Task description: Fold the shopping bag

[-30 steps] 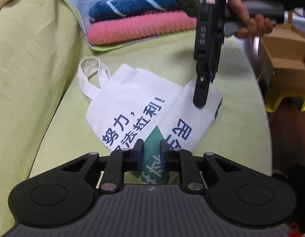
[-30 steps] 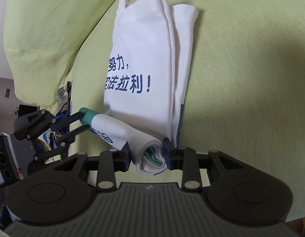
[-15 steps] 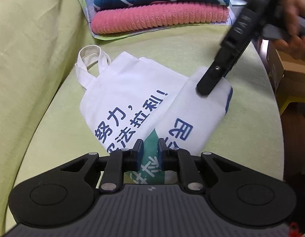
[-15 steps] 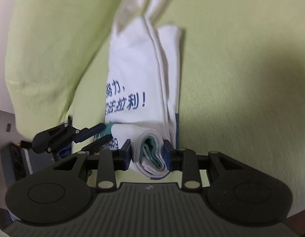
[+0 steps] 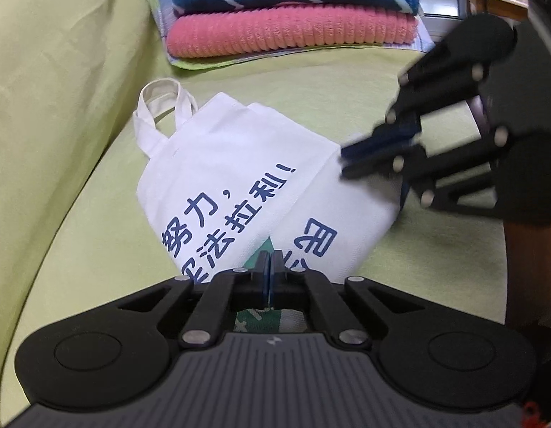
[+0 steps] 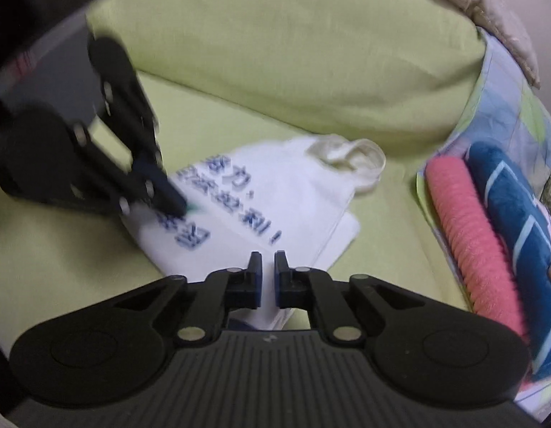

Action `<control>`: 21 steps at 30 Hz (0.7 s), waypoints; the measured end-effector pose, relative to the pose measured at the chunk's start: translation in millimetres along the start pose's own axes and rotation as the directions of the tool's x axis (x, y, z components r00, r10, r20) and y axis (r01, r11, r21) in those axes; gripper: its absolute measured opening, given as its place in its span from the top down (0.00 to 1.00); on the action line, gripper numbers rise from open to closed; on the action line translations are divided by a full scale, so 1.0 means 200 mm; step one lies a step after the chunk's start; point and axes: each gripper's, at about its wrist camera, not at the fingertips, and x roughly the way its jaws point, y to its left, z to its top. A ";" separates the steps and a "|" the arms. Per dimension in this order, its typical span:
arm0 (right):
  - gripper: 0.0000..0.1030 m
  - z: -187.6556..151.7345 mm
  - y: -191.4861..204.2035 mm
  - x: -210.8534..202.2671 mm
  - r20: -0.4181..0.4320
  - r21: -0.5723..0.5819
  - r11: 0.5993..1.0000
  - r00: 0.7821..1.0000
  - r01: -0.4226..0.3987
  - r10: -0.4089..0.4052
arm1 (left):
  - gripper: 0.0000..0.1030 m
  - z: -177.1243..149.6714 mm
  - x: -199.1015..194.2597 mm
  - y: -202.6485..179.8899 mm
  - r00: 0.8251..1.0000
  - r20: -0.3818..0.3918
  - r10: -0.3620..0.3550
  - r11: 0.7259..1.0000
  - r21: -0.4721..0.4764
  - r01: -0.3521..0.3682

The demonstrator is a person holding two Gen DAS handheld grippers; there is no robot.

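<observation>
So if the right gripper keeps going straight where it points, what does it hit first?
Most likely the white shopping bag: the right gripper points down at its folded edge, nothing between. Depth is unclear in this blurred view.

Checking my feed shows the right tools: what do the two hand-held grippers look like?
Both match. The left hand-held gripper has matte black linkage arms with silver rivets, blue finger pads, and a ribbed grey body. The right hand-held gripper has the same black linkages, silver rivets and blue pads.
</observation>
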 end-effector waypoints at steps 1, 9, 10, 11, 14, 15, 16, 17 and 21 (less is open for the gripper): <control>0.96 0.00 0.00 0.02 -0.015 0.002 1.000 1.000 -0.001 0.001 | 1.00 0.01 0.00 0.00 1.000 -0.010 0.003 1.000 -0.026 -0.003; 0.96 0.01 -0.06 0.14 -0.049 0.131 0.990 0.997 -0.054 0.061 | 1.00 0.04 0.00 0.00 0.995 -0.074 0.064 0.981 -0.176 -0.076; 0.96 0.01 -0.07 0.14 -0.045 0.141 0.988 0.997 -0.061 0.068 | 1.00 0.04 0.00 0.00 0.995 -0.077 0.066 0.980 -0.182 -0.080; 0.97 0.00 -0.07 0.14 -0.043 0.148 0.987 0.996 -0.068 0.075 | 1.00 0.04 0.00 0.00 0.995 -0.079 0.068 0.979 -0.188 -0.082; 0.97 -0.01 -0.09 0.13 -0.035 0.171 0.982 0.995 -0.085 0.092 | 1.00 0.04 0.00 0.00 0.995 -0.079 0.068 0.975 -0.204 -0.083; 0.97 -0.01 -0.09 0.13 -0.033 0.176 0.980 0.995 -0.089 0.096 | 1.00 0.04 0.00 0.01 0.995 -0.078 0.067 0.975 -0.208 -0.082; 0.97 -0.01 -0.09 0.12 -0.030 0.182 0.979 0.995 -0.092 0.099 | 1.00 0.03 -0.01 0.01 0.995 -0.077 0.067 0.974 -0.212 -0.082; 0.97 -0.02 -0.10 0.12 -0.027 0.188 0.978 0.995 -0.094 0.100 | 1.00 0.03 -0.01 0.01 0.995 -0.076 0.067 0.973 -0.216 -0.082; 0.97 -0.02 -0.10 0.10 -0.020 0.199 0.975 0.994 -0.097 0.103 | 1.00 0.03 -0.01 0.00 0.995 -0.073 0.069 0.970 -0.229 -0.084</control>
